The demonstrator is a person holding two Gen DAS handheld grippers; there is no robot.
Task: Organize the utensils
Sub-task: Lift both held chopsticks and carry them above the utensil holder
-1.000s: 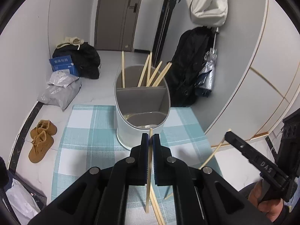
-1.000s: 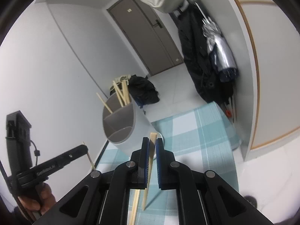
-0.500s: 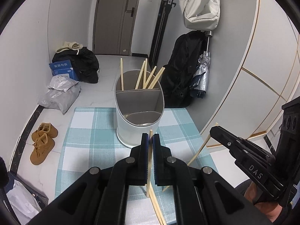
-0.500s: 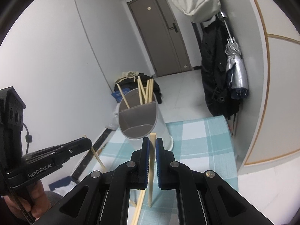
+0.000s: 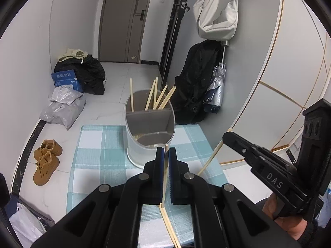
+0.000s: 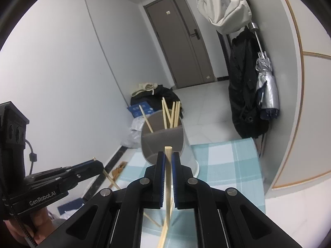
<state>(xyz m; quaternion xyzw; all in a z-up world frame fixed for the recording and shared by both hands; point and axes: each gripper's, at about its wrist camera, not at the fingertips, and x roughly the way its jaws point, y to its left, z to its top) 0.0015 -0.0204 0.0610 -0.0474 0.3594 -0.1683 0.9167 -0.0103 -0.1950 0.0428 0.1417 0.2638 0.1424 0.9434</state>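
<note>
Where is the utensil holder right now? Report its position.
In the left wrist view, the utensil holder stands at the far edge of the checked cloth, straight ahead of the left hand-held gripper, with chopsticks standing in its rear compartment.

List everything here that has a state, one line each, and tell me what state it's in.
Left gripper: jaws shut on a chopstick, held upright.
Right gripper: jaws shut on another chopstick.
Utensil holder: upright on the checked cloth; back compartment holds several leaning chopsticks.
Loose chopsticks: lying on the cloth.
Door: closed.
Umbrella: folded, hanging.
White bag: hanging.
</note>
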